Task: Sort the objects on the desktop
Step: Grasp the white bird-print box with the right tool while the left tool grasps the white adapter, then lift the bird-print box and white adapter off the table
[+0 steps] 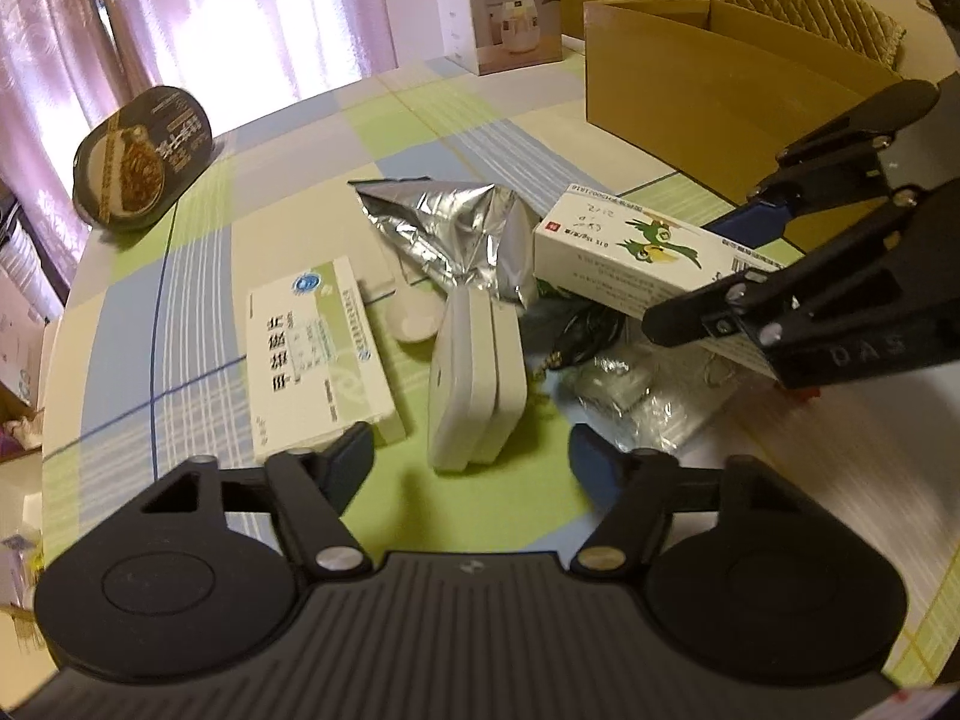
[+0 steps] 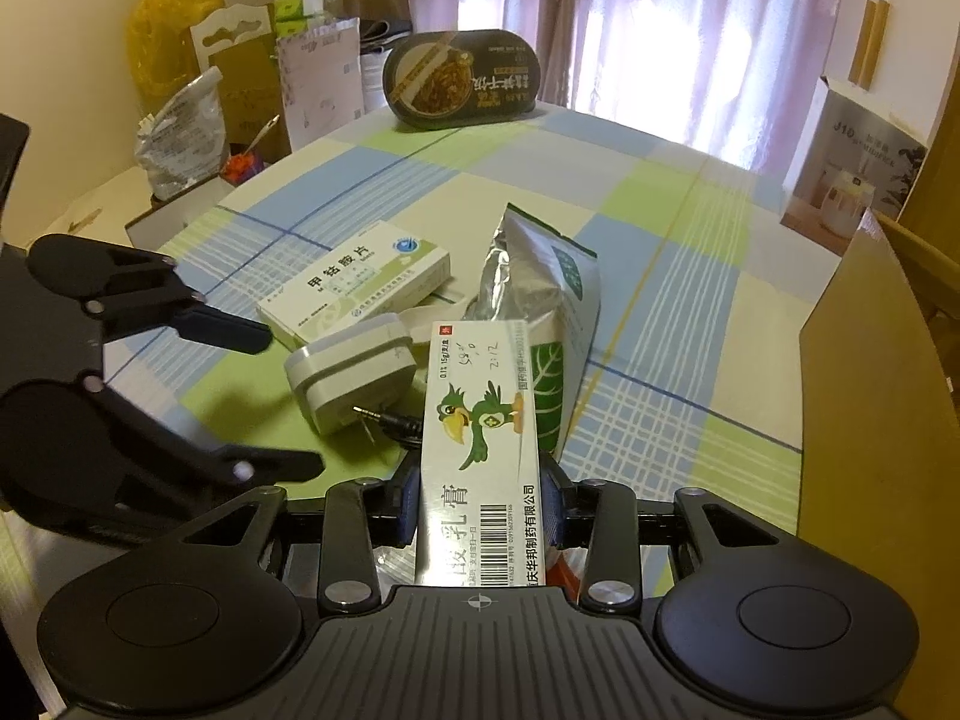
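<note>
While the long white carton printed with green birds (image 2: 480,420) sits at the lower centre of the right wrist view, the right gripper (image 2: 480,507) has its jaws clamped on the carton's near end, lifting it over a silver foil pouch (image 2: 540,300) and a white-and-grey charger block (image 2: 351,375). The left gripper (image 1: 471,468), jaws spread apart and empty, hovers at the bottom of its own view, above the checked tablecloth (image 1: 288,192). A brown cardboard box (image 1: 690,78) stands at the upper right of that view.

Looks like someone's home, probably a dining room. There's a table with a checked green-and-blue tablecloth (image 2: 660,228), pinkish curtains (image 2: 690,30) over a bright window, a padded chair (image 1: 810,6), and everyday clutter like medicine boxes (image 2: 360,285) and an instant noodle bowl (image 2: 462,78).
</note>
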